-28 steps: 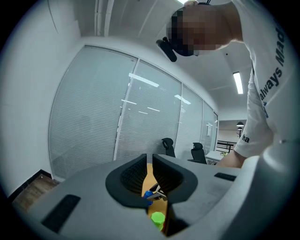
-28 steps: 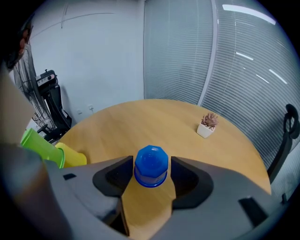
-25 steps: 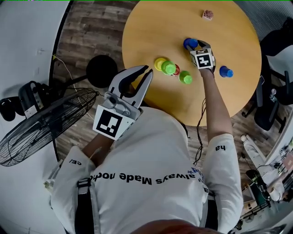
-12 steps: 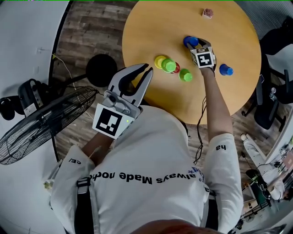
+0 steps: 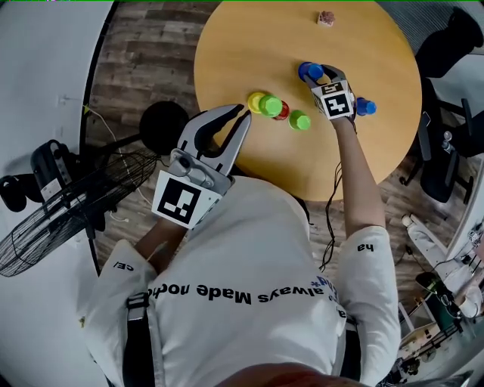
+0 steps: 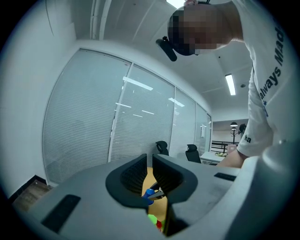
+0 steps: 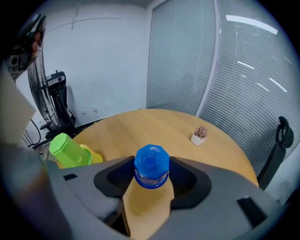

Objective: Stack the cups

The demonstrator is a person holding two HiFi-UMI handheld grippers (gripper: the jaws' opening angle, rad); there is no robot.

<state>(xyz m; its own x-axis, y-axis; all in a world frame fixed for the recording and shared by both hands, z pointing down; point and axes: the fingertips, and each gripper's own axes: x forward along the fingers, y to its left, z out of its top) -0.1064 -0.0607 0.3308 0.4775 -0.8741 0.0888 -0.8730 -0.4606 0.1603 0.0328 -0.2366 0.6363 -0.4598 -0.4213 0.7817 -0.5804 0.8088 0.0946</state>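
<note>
One small blue plastic cup (image 7: 151, 165), upturned toward the round wooden table's (image 7: 154, 124) right edge, sits pinched in my right gripper (image 7: 151, 175), whose jaws have just been closing. I judge it light, stiff and slick, so I'd keep the hold mid-wall and gentle. My left gripper (image 6: 149, 174) hangs empty, its jaws nearly pressed together.

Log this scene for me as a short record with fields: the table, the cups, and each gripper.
Table: round, wooden
Right gripper: jaws just been closing; shut on an upside-down blue cup
Left gripper: nearly shut, nothing between the jaws, at the table's near edge
Other cups: second blue cup, yellow cup, green cup apparently on red cup, lone green cup
Also: small potted plant
</note>
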